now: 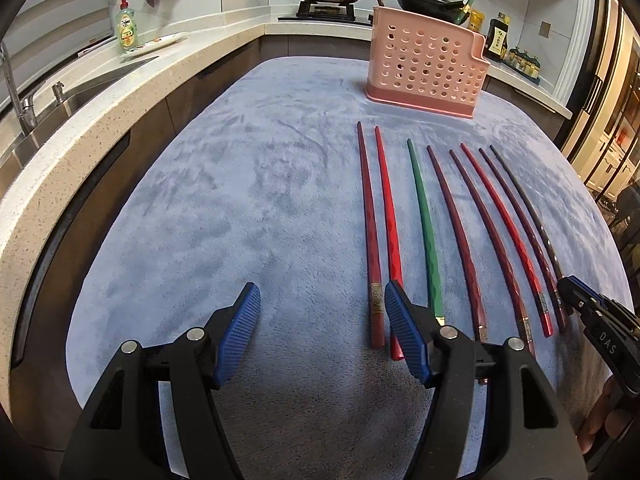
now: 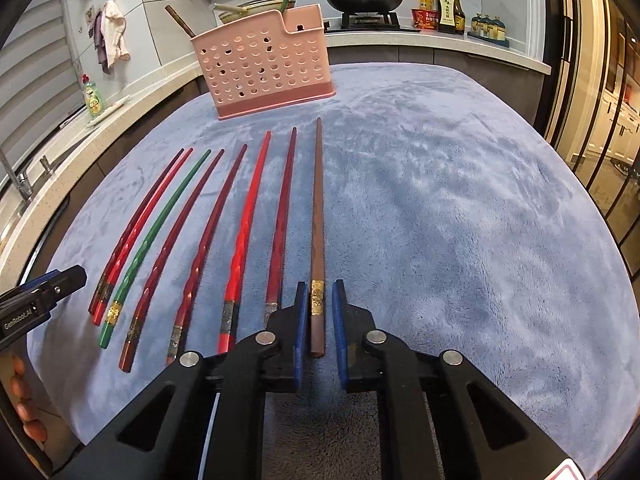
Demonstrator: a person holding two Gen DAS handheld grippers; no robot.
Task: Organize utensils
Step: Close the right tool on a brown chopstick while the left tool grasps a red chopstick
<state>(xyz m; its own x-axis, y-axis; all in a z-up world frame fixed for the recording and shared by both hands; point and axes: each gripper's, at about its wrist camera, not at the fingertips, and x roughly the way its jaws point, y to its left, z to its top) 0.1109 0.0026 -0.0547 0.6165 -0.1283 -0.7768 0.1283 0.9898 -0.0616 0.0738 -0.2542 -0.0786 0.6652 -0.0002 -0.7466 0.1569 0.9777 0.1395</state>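
The worktop (image 2: 440, 200) is covered by a blue-grey plush cloth (image 1: 240, 200). A row of eight chopsticks is laid directly on the cloth, side by side and roughly parallel, with the thin tips pointed toward the far end. A brown chopstick (image 2: 317, 220) is placed at one end of the row, a green chopstick (image 2: 160, 224) is found among red and dark red ones. A pink perforated holder (image 2: 264, 68) is stood upright on the cloth beyond the tips.
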